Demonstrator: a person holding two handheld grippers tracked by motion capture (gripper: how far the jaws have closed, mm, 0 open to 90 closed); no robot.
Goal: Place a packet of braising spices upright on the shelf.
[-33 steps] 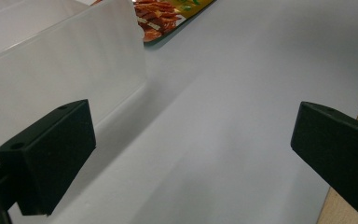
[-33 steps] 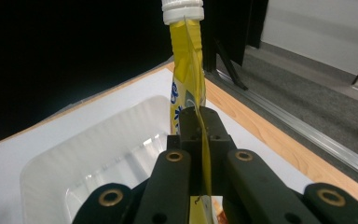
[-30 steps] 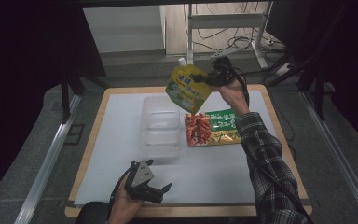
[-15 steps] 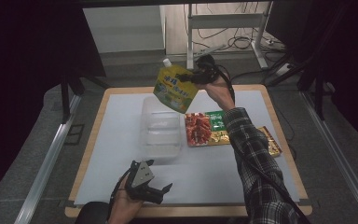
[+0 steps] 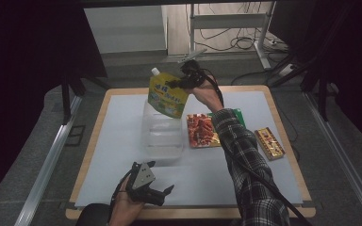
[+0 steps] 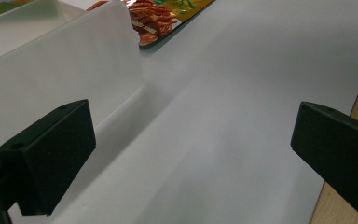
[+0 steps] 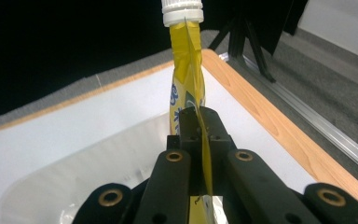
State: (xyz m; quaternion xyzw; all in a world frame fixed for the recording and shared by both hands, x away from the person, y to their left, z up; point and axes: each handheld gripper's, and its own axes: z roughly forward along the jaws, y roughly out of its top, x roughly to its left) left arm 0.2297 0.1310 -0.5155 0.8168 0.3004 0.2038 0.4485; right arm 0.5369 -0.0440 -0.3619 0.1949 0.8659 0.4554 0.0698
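My right gripper pinches the yellow pouch by its edge, hanging above the clear bin's far end. That thin grip could let it swing and catch the rim. My left gripper rests open near the bin.

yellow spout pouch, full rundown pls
The yellow pouch is a flexible, glossy bag with green and blue print and a white screw cap on a spout at its top corner. It hangs tilted in the air above the far end of the clear plastic container, touching nothing else. The right gripper is shut on its edge seam.
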